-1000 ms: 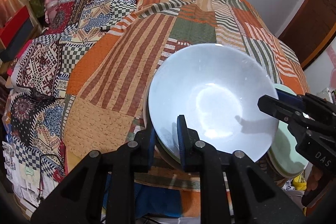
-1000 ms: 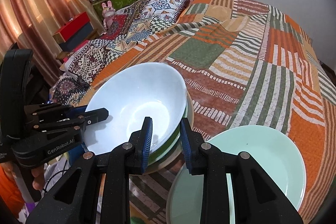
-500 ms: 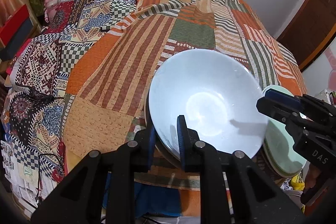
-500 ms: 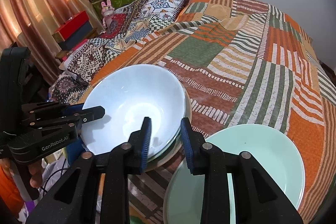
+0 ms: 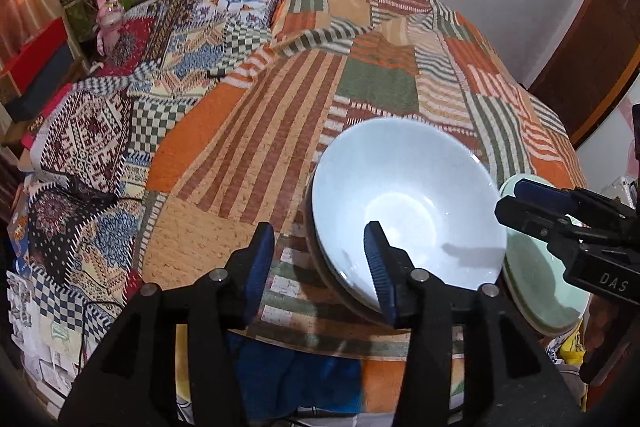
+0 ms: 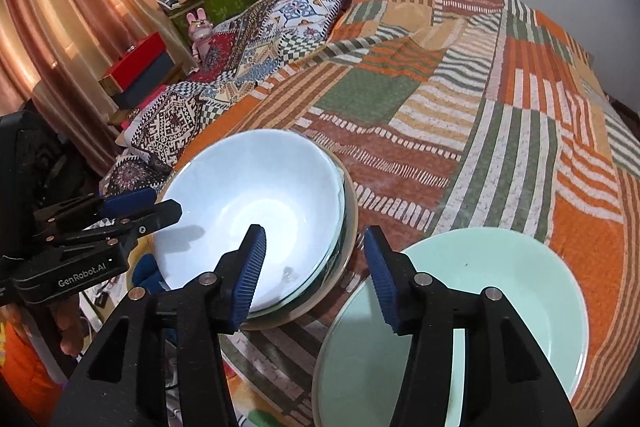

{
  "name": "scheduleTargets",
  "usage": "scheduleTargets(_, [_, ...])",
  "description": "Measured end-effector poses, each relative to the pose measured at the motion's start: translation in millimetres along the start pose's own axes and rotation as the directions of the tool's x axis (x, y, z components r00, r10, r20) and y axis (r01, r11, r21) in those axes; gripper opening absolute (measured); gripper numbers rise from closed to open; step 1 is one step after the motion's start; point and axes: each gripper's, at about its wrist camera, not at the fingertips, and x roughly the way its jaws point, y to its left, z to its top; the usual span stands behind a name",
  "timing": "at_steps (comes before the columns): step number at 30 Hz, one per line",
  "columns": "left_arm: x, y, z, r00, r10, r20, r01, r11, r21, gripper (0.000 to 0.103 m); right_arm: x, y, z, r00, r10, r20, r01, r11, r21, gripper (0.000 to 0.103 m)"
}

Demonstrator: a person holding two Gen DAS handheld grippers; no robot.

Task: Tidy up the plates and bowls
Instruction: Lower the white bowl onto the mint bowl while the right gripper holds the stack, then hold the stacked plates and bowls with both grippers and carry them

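Observation:
A pale blue bowl [image 5: 404, 203] sits nested on top of a stack of bowls near the bed's front edge; it also shows in the right wrist view [image 6: 256, 211]. A mint green plate [image 6: 476, 307] lies to its right, seen in the left wrist view [image 5: 536, 291] too. My left gripper [image 5: 320, 267] is open and empty, its right finger over the bowl's near rim. My right gripper [image 6: 314, 267] is open and empty, straddling the bowl stack's right rim, above the gap between stack and plate.
The dishes rest on a patchwork quilt [image 5: 360, 87] covering the bed. A patterned blanket [image 5: 132, 107] lies on the left side. A shelf with boxes and toys [image 6: 192, 11] and a curtain [image 6: 60, 7] stand to the left. A wooden door [image 5: 600, 35] is at the right.
Both grippers were shut on the pale blue bowl's rim and lowered it onto the stack. Both have now opened and let it go; the bowl rests nested.

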Motion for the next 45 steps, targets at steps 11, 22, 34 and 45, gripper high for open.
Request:
scheduleTargets(11, [24, 6, -3, 0.996, -0.07, -0.064, 0.068, 0.997, -0.023, 0.047, 19, -5, -2, 0.997, 0.048, -0.064, -0.044, 0.997, 0.063, 0.048])
scheduleTargets(22, [40, 10, -5, 0.988, -0.119, -0.096, 0.114, 0.992, -0.054, 0.048, 36, -7, -4, 0.992, 0.072, -0.104, -0.063, 0.994, 0.086, 0.048])
scheduleTargets(34, [46, 5, -6, 0.983, -0.147, -0.108, 0.142, 0.989, -0.051, 0.038, 39, -6, -5, 0.993, 0.065, -0.098, -0.056, 0.994, 0.09, 0.039])
scheduleTargets(45, [39, 1, -5, 0.987, -0.121, -0.105, 0.115, 0.991, -0.068, 0.038, 36, -6, -1, 0.995, 0.045, -0.093, -0.033, 0.991, 0.129, 0.038])
